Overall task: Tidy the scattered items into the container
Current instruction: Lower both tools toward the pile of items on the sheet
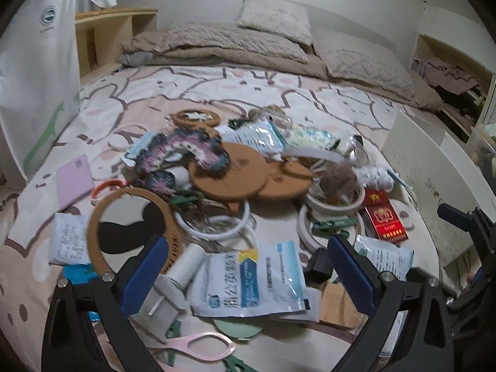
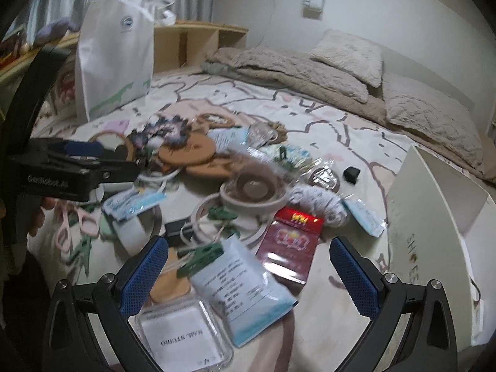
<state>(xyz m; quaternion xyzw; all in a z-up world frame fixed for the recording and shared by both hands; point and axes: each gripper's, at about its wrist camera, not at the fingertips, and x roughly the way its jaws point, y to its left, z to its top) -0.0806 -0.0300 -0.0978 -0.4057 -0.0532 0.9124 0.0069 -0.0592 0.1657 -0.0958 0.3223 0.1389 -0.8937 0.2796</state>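
Note:
A pile of small items lies on the bed: cork discs (image 1: 229,170), a round mirror (image 1: 130,217), white rings (image 1: 217,223), a blue-and-white packet (image 1: 248,282), a red cigarette box (image 1: 384,220), also in the right wrist view (image 2: 291,241). My left gripper (image 1: 248,266) is open, hovering over the blue-and-white packet. My right gripper (image 2: 248,266) is open above a pale blue packet (image 2: 245,285) and a clear plastic box (image 2: 183,334). The white shoebox container (image 2: 434,217) stands at the right, also in the left wrist view (image 1: 434,170).
A white paper bag (image 2: 114,62) stands at the bed's left side. Folded beige blankets and pillows (image 1: 248,43) lie at the head. Wooden shelves (image 1: 111,31) flank the bed. The left gripper's body (image 2: 71,170) shows at the left of the right wrist view.

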